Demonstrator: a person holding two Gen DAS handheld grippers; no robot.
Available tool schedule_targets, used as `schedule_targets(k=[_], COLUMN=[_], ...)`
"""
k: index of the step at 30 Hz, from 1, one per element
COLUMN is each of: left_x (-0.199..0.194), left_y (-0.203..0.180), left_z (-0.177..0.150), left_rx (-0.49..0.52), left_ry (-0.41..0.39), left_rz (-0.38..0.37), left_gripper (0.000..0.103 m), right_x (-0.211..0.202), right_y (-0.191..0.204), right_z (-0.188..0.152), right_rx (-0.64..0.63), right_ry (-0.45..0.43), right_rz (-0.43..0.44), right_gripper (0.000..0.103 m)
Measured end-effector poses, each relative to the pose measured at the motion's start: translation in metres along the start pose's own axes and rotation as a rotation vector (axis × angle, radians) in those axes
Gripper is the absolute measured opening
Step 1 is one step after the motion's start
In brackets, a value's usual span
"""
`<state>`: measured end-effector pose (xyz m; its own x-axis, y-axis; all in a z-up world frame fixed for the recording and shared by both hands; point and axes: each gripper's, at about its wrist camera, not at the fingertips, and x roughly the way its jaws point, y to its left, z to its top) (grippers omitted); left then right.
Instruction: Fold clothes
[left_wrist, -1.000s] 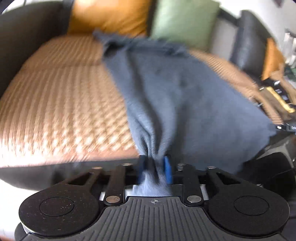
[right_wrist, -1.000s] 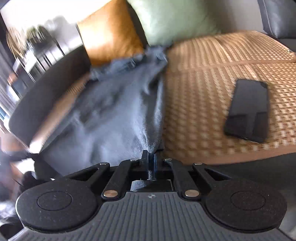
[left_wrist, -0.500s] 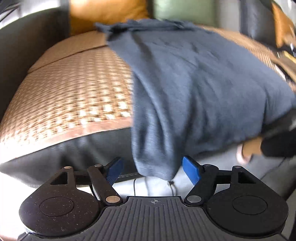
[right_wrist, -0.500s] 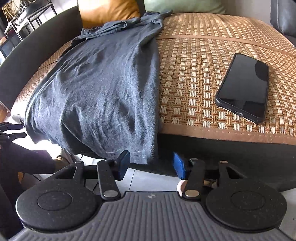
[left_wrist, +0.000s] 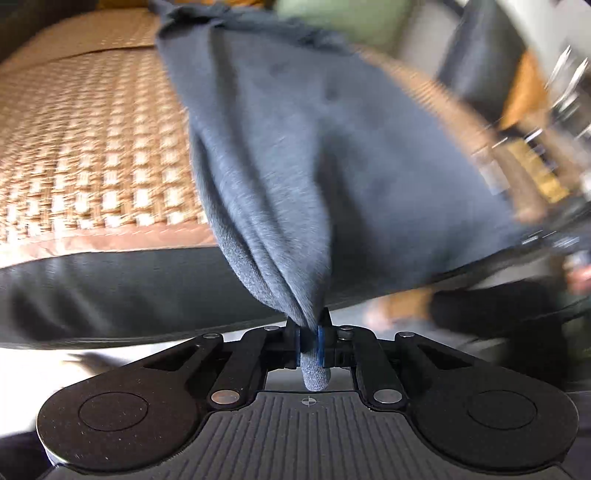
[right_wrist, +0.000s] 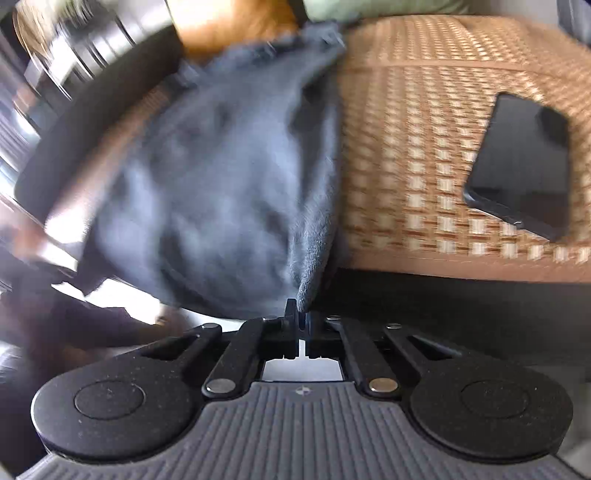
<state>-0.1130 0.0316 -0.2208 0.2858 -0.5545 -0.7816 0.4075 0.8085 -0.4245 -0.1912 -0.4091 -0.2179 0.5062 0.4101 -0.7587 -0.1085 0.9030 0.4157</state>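
A dark grey-blue T-shirt (left_wrist: 314, 147) lies spread over the woven mat of a sofa, its hem hanging past the front edge. My left gripper (left_wrist: 309, 332) is shut on the hem's left corner, a bunch of cloth pinched between the blue pads. In the right wrist view the same shirt (right_wrist: 221, 177) stretches away to the cushions, and my right gripper (right_wrist: 301, 319) is shut on the hem's right corner. Both views are blurred by motion.
A black phone (right_wrist: 524, 162) lies on the woven mat (right_wrist: 424, 147) to the right of the shirt. An orange cushion (right_wrist: 236, 26) and a green cushion (left_wrist: 343, 22) lean at the sofa's back. The sofa's dark front edge (left_wrist: 110, 288) is just ahead of both grippers.
Half a second ago both grippers were open with the hem hanging between their fingers. Both have now closed on the hem corners, and the views are moving.
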Motion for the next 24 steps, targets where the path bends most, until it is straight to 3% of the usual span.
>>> schedule_targets(k=[2,6,11,13,15,18,22,23,24], left_x=[-0.010,-0.004,0.003,0.002,-0.006,-0.029,-0.053,-0.056,-0.045], left_y=[0.009,0.022,0.037,0.034,0.036,0.042,0.057,0.061,0.069], left_z=[0.002,-0.002,-0.007,-0.005,0.001,0.021,0.071,0.083,0.095], left_rx=[-0.057,-0.095,-0.139,-0.126,-0.155,-0.246,-0.403,-0.439,-0.465], left_ry=[-0.002,0.018,0.044,0.053,0.046,-0.051,-0.249,-0.291,-0.289], left_rz=[-0.067,-0.020,0.036,0.021,-0.051,-0.185,-0.309,-0.331,-0.305], left_gripper=[0.002,0.002,0.002,0.002,0.002,0.003,0.004,0.004,0.006], right_x=[-0.014,-0.005,0.004,0.004,-0.004,-0.025,-0.045,-0.038,-0.031], right_y=[-0.007,-0.016,-0.016,-0.019,-0.023,-0.028,-0.037,-0.040,-0.044], right_z=[0.002,0.004,0.005,0.006,0.008,0.014,0.068,0.090,0.112], right_rx=[0.034,0.012,0.008,0.018,0.062,0.169,0.307,0.328,0.347], right_ry=[-0.034,0.032,0.052,0.057,0.039,-0.044,-0.287,-0.316,-0.341], right_rz=[0.060,-0.017,-0.015,-0.009,0.062,0.282,0.476,0.448,0.411], right_gripper=[0.003,0.003,0.003,0.003,0.003,0.003,0.003,0.003,0.003])
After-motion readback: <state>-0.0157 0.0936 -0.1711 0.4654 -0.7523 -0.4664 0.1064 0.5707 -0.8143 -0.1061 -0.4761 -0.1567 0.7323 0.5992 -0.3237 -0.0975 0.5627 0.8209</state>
